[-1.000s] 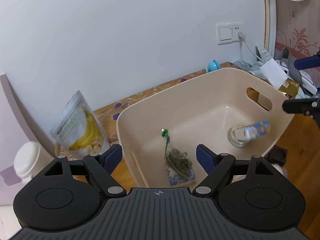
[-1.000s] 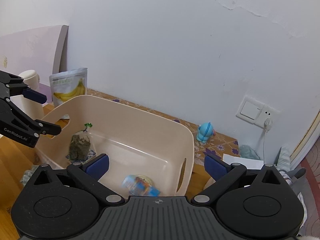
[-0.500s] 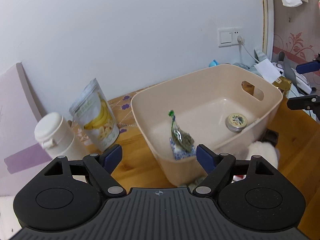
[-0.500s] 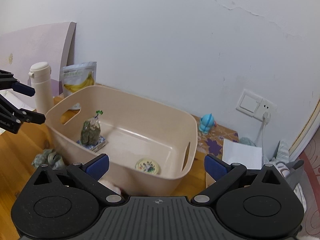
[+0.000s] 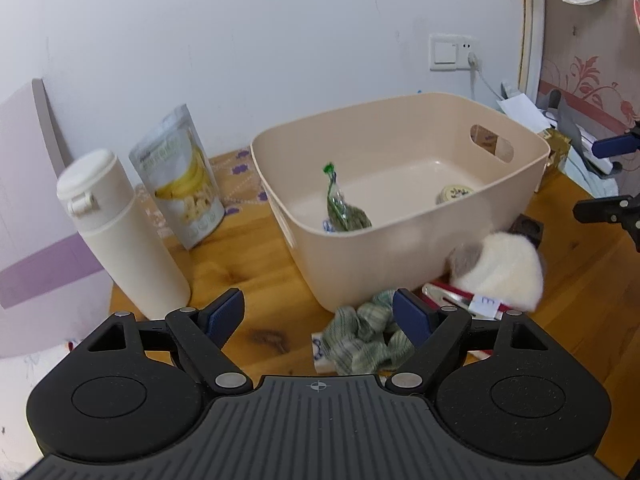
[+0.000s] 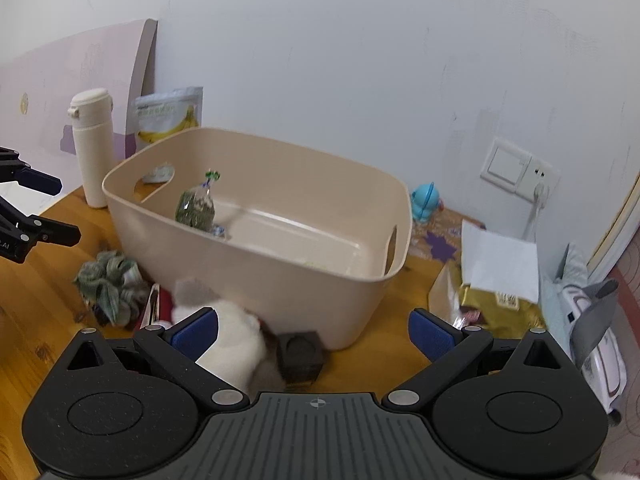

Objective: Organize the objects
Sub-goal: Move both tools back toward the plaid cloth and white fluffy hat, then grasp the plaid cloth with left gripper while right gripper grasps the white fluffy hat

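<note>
Partly done: herb packet [image 5: 343, 213] and round tin [image 5: 456, 193] in the beige tub [image 5: 400, 264] ahead of both spread, empty tools [image 5: 318, 316] [image 6: 314, 330]; checked cloth [image 5: 366, 338], white plush [image 5: 504, 272], thermos [image 5: 124, 236], banana-chip pouch [image 5: 180, 178] outside.

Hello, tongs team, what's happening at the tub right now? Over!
Left tongs open, empty. Right tongs open, empty. Tub holds herb bag and tin. Green cloth and fluffy toy wait outside.
</note>
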